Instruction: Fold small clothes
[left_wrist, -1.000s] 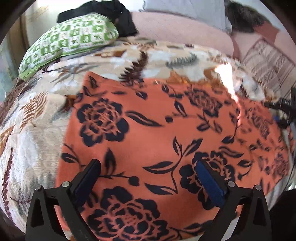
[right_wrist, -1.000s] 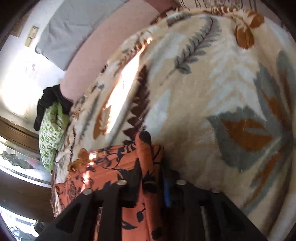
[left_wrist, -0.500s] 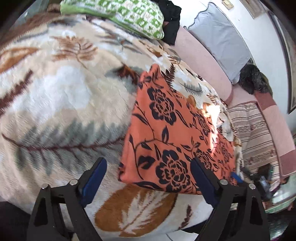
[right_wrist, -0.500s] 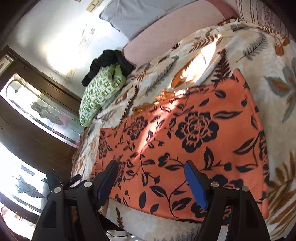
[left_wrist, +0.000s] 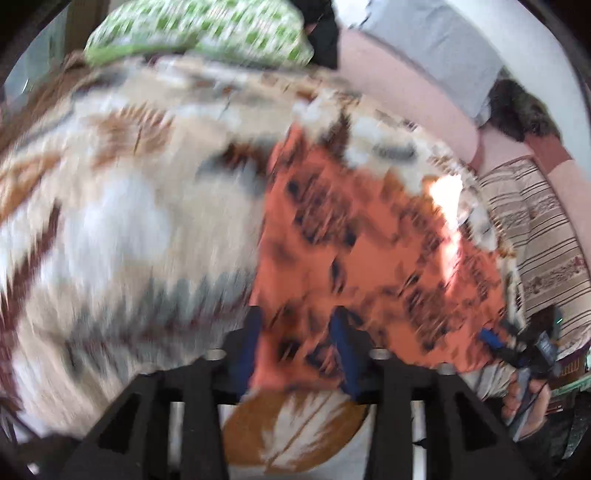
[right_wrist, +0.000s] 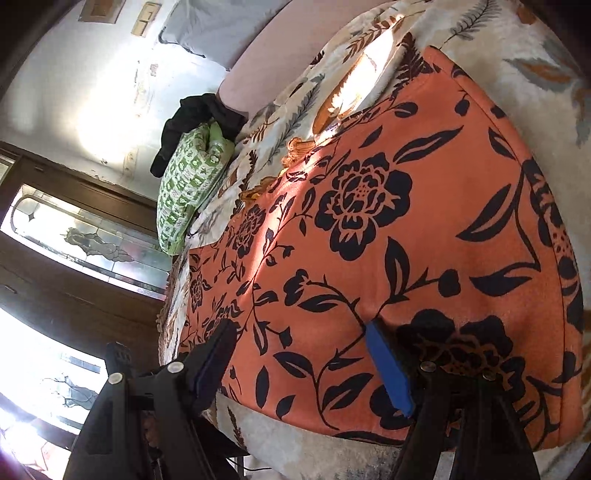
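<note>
Orange garment (right_wrist: 388, 229) with a black flower-and-leaf print, lying spread and flat on a cream blanket (right_wrist: 480, 33) patterned with grey and brown leaves; a strip of sunlight crosses the cloth's far part. In the right wrist view the right gripper (right_wrist: 301, 363) hangs over the garment's near edge, its jaws standing apart after a recent widening, blue pads (right_wrist: 389, 369) clear of the cloth and nothing between them. In the left wrist view, which is strongly blurred, the left gripper (left_wrist: 295, 350) sits at the garment's (left_wrist: 369, 251) near corner; its jaws have just been closing, the corner of the cloth lies between the two blue pads (left_wrist: 345, 354), and whether they yet press on it cannot be told from the blur. At the far right of that view a hand (left_wrist: 526, 402) holds the other gripper at the garment's opposite edge. Beyond the blanket (left_wrist: 110, 221) lie a green-and-white checked pillow (right_wrist: 188, 188), a black cloth (right_wrist: 195, 118) heaped behind it, and a pink bolster (left_wrist: 406, 88) along the wall
</note>
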